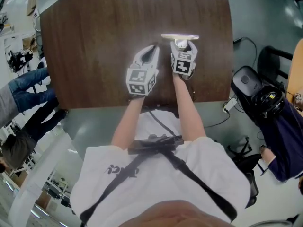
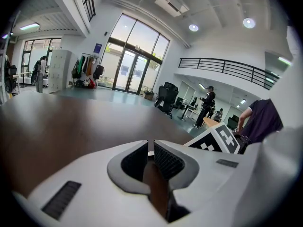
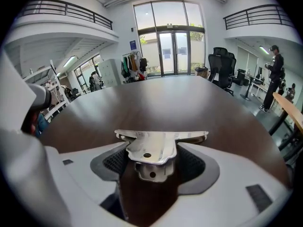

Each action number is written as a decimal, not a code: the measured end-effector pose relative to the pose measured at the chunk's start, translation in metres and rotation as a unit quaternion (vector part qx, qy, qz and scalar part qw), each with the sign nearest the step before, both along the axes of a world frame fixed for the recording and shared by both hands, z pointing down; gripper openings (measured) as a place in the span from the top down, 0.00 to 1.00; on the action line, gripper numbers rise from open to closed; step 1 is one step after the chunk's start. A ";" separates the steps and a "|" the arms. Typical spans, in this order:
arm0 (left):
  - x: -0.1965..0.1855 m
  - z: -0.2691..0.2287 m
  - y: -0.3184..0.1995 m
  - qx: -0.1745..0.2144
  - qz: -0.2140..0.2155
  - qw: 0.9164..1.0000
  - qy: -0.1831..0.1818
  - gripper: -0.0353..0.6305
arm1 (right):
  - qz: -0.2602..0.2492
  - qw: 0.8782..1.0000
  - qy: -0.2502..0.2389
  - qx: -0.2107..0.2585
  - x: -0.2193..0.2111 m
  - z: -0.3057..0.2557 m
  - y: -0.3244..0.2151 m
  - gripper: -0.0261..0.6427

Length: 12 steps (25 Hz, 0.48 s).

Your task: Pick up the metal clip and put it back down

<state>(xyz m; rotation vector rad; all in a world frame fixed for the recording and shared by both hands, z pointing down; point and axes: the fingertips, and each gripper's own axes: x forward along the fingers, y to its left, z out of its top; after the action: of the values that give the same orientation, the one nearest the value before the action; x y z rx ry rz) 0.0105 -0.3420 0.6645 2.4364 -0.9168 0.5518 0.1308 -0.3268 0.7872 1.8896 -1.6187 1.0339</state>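
Resting on the dark wooden surface (image 1: 94,41), the metal clip (image 3: 154,150) sits between the spread jaws of the right gripper (image 1: 182,46), whose pads appear released from its handles, which suggests the clip is set down. The left gripper (image 1: 151,50) rests just beside, jaws clenched on nothing, likely because 1 gripper suffices.

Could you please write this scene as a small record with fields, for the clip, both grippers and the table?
right gripper: jaws wide apart, around the clip's handles, apparently not squeezing
left gripper: jaws together, nothing between them
metal clip: handles between the right jaws, wide bar towards the far side
table: dark brown wood, under both grippers
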 end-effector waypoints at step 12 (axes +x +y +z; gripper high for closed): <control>-0.004 -0.020 0.022 0.020 0.006 1.000 0.016 0.88 | 0.021 0.998 0.008 0.055 0.023 -0.014 0.032 0.51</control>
<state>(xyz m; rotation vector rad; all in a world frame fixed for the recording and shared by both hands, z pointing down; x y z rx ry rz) 0.0067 -0.3195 0.6440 2.4813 -0.9088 0.5005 0.1536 -0.2944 0.7736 2.0057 -1.6660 0.9608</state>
